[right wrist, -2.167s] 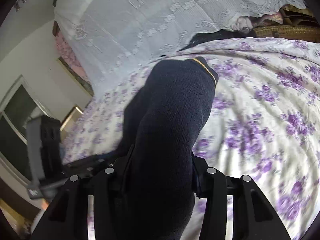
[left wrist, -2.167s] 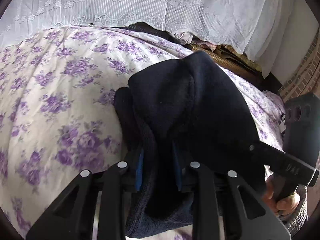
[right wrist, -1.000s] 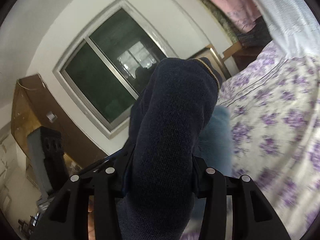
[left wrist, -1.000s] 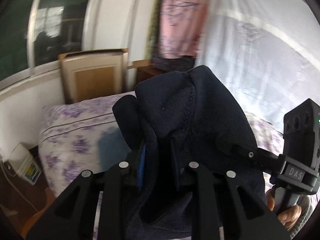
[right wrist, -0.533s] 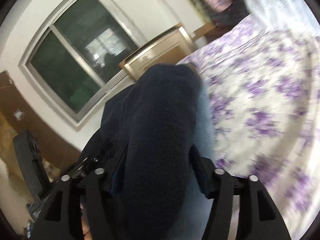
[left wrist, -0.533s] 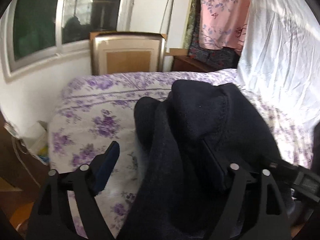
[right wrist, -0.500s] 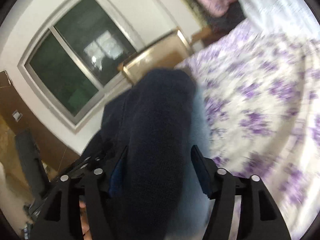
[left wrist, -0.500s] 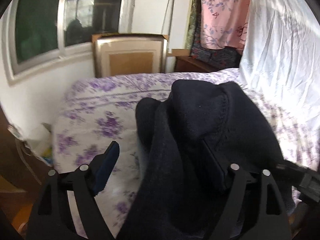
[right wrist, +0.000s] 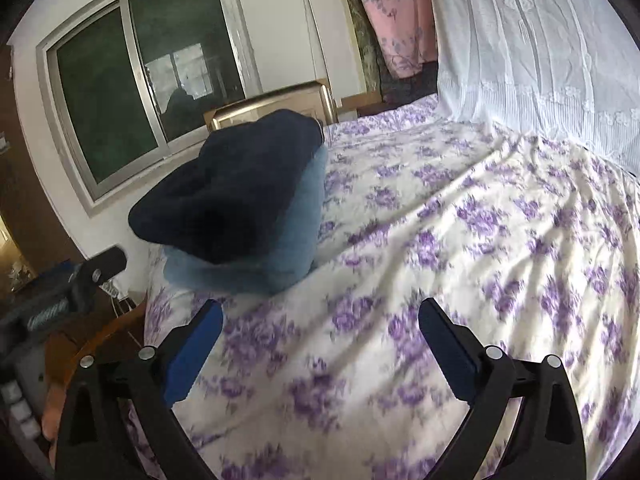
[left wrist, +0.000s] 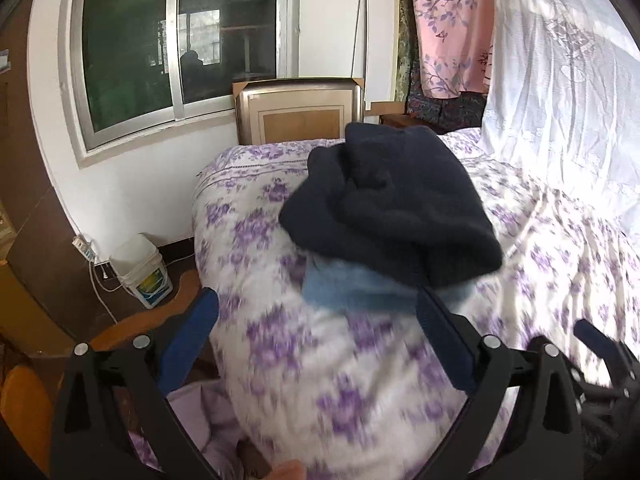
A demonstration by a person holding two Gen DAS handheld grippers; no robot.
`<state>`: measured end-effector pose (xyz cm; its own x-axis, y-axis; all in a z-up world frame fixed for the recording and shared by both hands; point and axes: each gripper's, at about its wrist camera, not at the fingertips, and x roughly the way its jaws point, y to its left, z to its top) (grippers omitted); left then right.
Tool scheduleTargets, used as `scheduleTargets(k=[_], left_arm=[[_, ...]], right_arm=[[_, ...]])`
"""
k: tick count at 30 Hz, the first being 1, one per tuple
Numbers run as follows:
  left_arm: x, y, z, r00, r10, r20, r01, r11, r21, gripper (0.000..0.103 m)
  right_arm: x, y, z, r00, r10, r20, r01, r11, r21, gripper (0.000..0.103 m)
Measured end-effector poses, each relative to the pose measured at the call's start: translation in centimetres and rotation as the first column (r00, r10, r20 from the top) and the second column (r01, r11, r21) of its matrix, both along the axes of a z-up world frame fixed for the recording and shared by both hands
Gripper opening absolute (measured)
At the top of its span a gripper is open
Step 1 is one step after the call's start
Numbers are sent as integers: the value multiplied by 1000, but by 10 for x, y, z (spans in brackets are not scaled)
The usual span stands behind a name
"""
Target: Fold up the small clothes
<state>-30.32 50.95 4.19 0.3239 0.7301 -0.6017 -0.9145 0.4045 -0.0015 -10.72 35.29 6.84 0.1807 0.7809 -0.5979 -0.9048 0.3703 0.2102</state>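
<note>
I've just let both tongs spread wide; nothing sits between the left tongs (left wrist: pixel 316 320) or the right tongs (right wrist: pixel 320 324). The folded navy garment (left wrist: pixel 394 204) lies on a light-blue folded piece (right wrist: pixel 256 248), near the bed (right wrist: pixel 480 240) corner, ahead of both tongs, its long axis running away toward the headboard (left wrist: pixel 298 114). Left looks nearer.

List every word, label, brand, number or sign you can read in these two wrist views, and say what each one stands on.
No text can be read in either view.
white bucket on the floor by the bed: a blue-green-yellow label, its print too small to read.
left gripper, seen from the right wrist view: a pale label on its body, too blurred to read.
dark blue garment: no tag or print shows.
</note>
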Motion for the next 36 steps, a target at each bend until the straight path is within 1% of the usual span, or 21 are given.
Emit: scheduleTargets(k=[3,6,9,13,18,23,36], left_arm=[[-2,-25,2,1000,14,-25,-13,1000,22,98],[-2,-43,4,998,30,-59,-28,998,47,98],[-3,-55,7,996,50,-77,-45,997,63,98],[-4,-65,14,995,61,-81,-56,996,64,98],[-4,-76,20,994,74,-86,-67,995,80,98],[-5,-78,26,996,66,-62,-62,996,69,98],[-3,-80,27,995,78,-68,-73,994,76,98]], right_arm=[[-2,-10,6,1000,19,-9,-19,1000,22,99],[-5,-14,12,999,29,14,-29,999,21,99],[-6,-14,14,999,30,43,-31,999,20,99],[-4,-19,21,999,35,38,-36,999,36,99],[-6,-30,29,998,40,47,-43,997,60,99],[-6,-38,33,998,43,41,-46,996,75,99],[-5,-39,32,998,47,29,-49,996,71,99]])
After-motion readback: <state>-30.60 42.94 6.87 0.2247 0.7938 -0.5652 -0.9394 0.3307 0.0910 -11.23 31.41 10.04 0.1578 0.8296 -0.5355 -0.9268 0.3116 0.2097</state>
